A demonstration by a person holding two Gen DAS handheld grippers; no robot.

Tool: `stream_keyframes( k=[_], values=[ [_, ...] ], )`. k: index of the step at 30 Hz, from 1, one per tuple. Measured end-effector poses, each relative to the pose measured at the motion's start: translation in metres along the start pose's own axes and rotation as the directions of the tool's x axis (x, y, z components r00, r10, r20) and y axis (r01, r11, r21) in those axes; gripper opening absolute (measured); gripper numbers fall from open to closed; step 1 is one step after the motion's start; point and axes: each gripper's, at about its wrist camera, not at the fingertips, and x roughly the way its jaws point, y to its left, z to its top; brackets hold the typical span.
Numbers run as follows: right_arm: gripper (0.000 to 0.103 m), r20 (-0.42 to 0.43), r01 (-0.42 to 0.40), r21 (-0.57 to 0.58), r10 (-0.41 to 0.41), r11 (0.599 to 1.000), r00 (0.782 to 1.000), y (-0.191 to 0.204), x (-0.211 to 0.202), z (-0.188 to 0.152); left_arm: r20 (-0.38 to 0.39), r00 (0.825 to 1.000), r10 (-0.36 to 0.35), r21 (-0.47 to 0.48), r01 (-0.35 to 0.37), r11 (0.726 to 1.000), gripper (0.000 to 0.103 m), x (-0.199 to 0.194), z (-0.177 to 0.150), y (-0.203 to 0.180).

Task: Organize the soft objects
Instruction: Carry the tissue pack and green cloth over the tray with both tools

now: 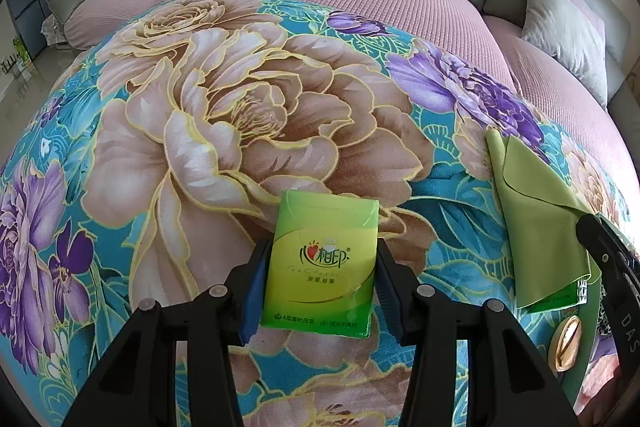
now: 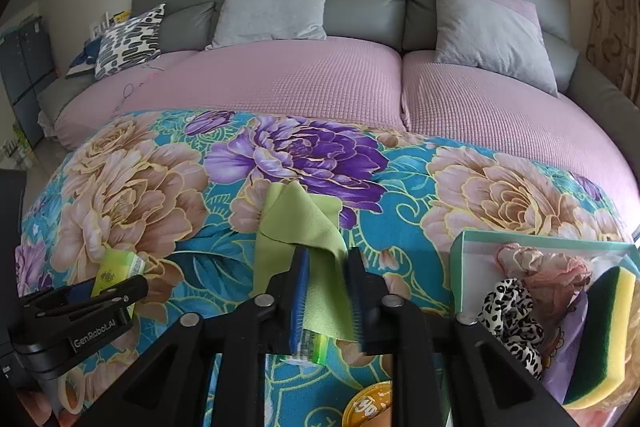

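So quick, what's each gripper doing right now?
Left gripper: closed on the green tissue pack.
Right gripper: around the green cloth; whether it grips yet cannot be told.

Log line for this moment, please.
left tongs: shut on tissue pack | right tongs: around green cloth, closure unclear | box: holds sponge, scrunchies
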Motion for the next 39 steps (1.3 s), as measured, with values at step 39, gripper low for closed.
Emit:
stream_keyframes(
  k=[39],
  values=[
    [0.001, 0.528, 0.074, 0.399, -0.295, 0.914, 0.796, -0.127, -0.238, -0.018, 0.195, 0.923, -0.333, 0.225, 0.288, 0.931, 0.050, -0.104, -0.010, -0.092]
  ],
)
